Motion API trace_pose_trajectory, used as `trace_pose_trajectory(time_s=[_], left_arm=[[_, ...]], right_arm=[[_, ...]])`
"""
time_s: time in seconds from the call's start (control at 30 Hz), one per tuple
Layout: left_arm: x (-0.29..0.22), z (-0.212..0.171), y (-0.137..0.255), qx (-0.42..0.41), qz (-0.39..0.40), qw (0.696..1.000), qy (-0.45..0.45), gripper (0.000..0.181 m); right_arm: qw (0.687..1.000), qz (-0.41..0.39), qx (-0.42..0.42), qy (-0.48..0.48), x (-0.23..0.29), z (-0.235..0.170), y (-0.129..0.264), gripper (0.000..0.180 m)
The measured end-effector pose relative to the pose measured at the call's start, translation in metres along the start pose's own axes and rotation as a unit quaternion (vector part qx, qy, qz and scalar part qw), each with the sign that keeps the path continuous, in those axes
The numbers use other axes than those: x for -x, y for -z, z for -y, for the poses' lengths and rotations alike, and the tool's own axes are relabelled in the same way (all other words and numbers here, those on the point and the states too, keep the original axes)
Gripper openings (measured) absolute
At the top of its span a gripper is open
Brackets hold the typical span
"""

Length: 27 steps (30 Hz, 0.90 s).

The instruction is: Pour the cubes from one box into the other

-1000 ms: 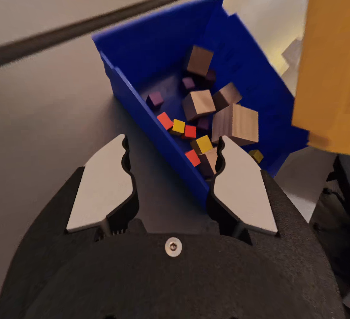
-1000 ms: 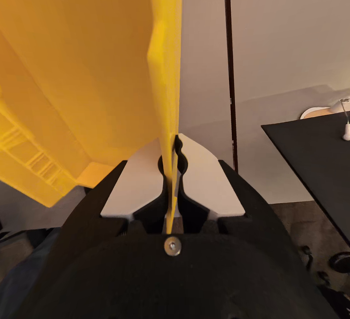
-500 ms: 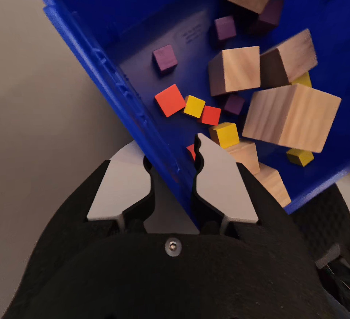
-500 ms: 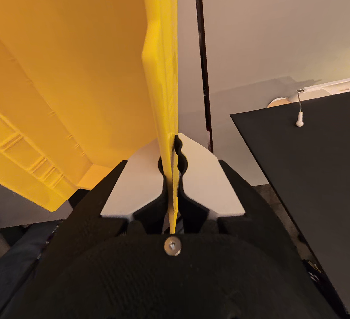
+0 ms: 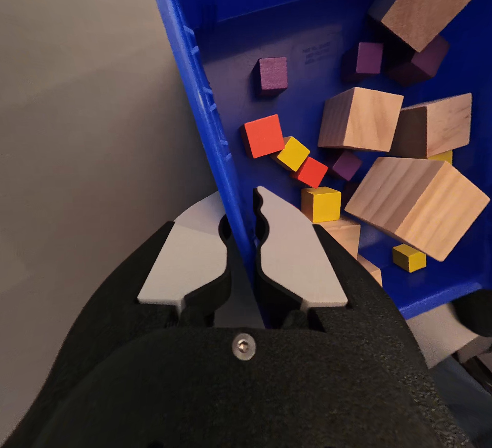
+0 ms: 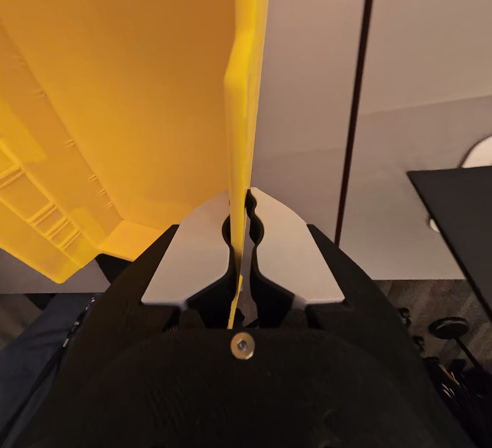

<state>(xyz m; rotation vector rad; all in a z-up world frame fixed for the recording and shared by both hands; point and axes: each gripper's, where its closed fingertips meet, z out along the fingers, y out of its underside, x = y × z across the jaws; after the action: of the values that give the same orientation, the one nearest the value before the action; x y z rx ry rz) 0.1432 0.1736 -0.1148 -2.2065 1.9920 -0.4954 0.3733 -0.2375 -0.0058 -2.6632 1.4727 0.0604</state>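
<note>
In the left wrist view my left gripper (image 5: pixel 238 195) is shut on the left side wall of the blue box (image 5: pixel 202 94). The box holds several cubes: large plain wooden ones (image 5: pixel 415 206), and small red (image 5: pixel 263 135), yellow (image 5: pixel 320 203) and purple (image 5: pixel 273 76) ones, lying on its floor. In the right wrist view my right gripper (image 6: pixel 239 193) is shut on the thin edge wall of the yellow box (image 6: pixel 119 84). That box is lifted and tipped on its side, so I see its underside and outer walls. Its inside is hidden.
A pale tabletop (image 5: pixel 80 116) lies left of the blue box. In the right wrist view a pale wall with a dark vertical strip (image 6: pixel 356 89) stands behind, a black tabletop (image 6: pixel 458 209) is at the right, and dark floor with a black stand (image 6: pixel 450 328) lies below.
My left gripper moved in and closed on the blue box's side wall, having been open a second ago. The right gripper kept its hold on the tipped yellow box, and its view shifted sideways.
</note>
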Motion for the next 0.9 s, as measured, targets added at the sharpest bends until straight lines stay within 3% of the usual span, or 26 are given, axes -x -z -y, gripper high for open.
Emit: trace_pose_trajectory(time_s=[0.5, 0.9], left_arm=[[0.140, -0.087, 0.054, -0.024, 0.041, 0.996, 0.077, 0.010], [0.213, -0.142, 0.086, -0.042, 0.058, 0.990, 0.123, 0.010]], right_arm=[[0.994, 0.082, 0.053, 0.051, 0.099, 0.013, -0.093, 0.005], [0.989, 0.090, 0.094, 0.070, 0.138, 0.020, -0.118, 0.005]])
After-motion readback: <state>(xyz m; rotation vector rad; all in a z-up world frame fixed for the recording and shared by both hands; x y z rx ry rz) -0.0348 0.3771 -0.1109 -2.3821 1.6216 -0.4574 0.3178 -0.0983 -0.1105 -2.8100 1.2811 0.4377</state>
